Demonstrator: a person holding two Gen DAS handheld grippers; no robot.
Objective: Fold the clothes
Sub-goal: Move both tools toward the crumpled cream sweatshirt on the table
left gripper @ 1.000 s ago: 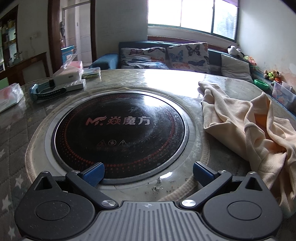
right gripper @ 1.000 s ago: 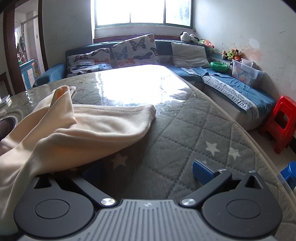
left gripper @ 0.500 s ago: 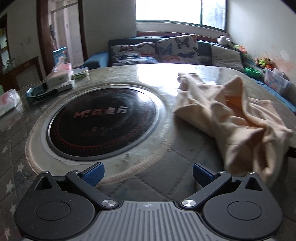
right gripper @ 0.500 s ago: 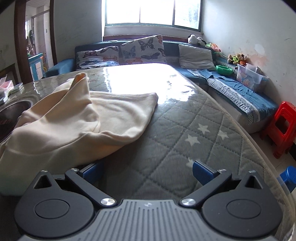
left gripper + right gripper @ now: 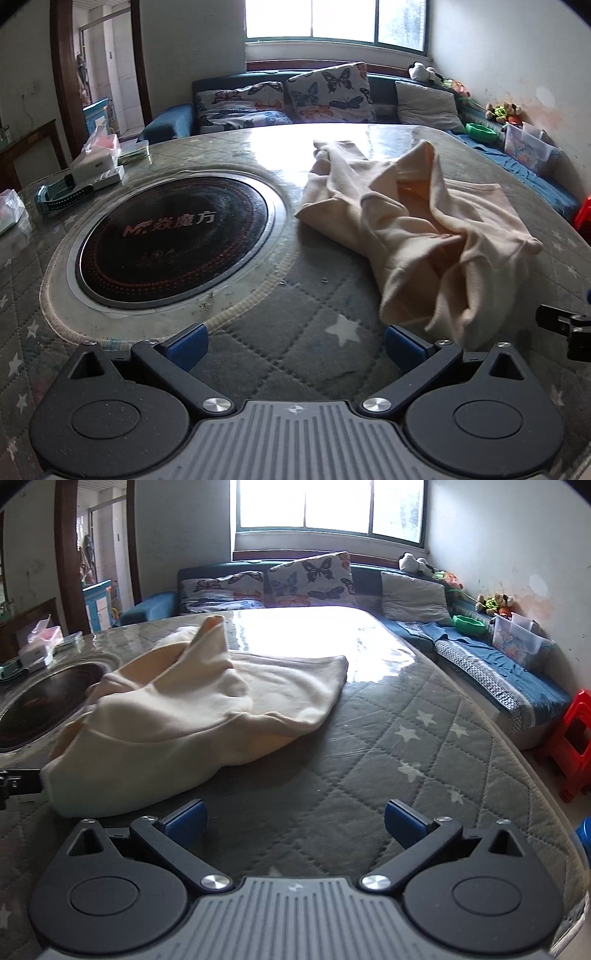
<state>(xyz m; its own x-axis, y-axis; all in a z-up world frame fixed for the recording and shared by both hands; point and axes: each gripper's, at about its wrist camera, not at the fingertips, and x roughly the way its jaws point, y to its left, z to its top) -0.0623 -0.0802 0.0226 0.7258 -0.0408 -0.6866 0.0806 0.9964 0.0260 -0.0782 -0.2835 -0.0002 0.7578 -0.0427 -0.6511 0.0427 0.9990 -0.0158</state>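
Both pairs of fingers are standing wide apart and holding nothing. Between the left gripper (image 5: pixel 293 341) fingers, only quilted table cover (image 5: pixel 288 317) is showing; its right fingertip (image 5: pixel 400 343) is sitting just beside the near hem of the cream garment (image 5: pixel 424 229), though contact cannot be confirmed. Ahead and to the left of those fingers, a round black cooktop (image 5: pixel 173 240) is lying set into the table. The right gripper (image 5: pixel 295 821) is hovering with the crumpled garment (image 5: pixel 207 712) lying ahead and left of its left fingertip (image 5: pixel 186 821), near but apart. Beyond both, a sofa (image 5: pixel 480 661) is running under the window.
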